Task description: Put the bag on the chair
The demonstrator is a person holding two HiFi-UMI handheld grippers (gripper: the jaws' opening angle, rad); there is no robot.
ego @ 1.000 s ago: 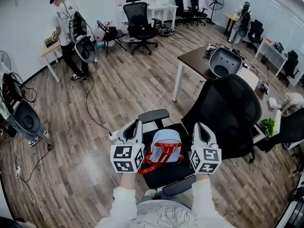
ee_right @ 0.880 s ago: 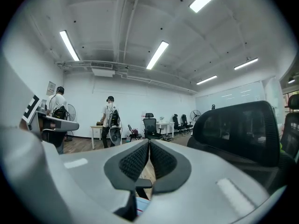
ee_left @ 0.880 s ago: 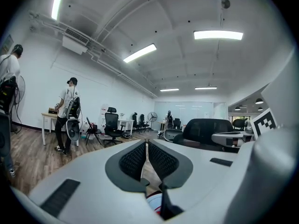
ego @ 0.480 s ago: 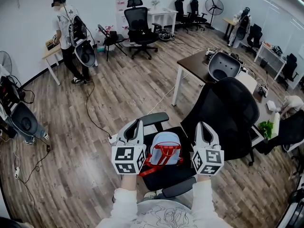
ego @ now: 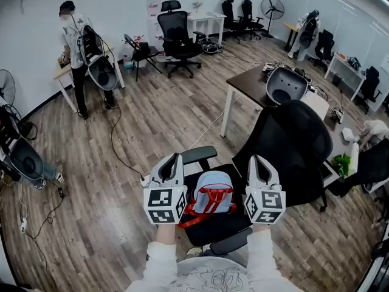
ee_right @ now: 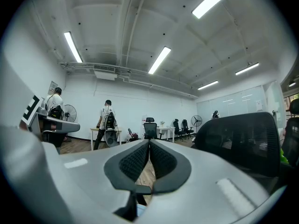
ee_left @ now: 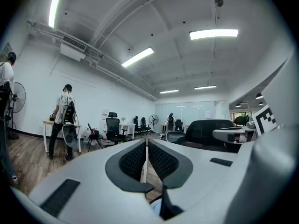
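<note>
A light blue bag [ego: 214, 197] with red handles and straps lies on the seat of a black mesh-backed office chair [ego: 290, 145]. In the head view my left gripper [ego: 173, 160] is held above the chair's left side, my right gripper [ego: 258, 162] above its right side, with the bag between and below them. Both grippers are shut, pads together with nothing between them. The left gripper [ee_left: 145, 158] and right gripper [ee_right: 148, 158] point level into the room in their own views; a sliver of the blue bag [ee_left: 156, 205] shows under the left one.
A dark desk [ego: 252, 78] with a grey seat shell on it stands behind the chair. A person [ego: 76, 56] stands at a small table at the back left. More office chairs [ego: 179, 32], a fan and floor cables lie around the wooden floor.
Both grippers stay where they were, shut and empty. The bag rests unmoved on the seat. The person at the back left has shifted a little to the left.
</note>
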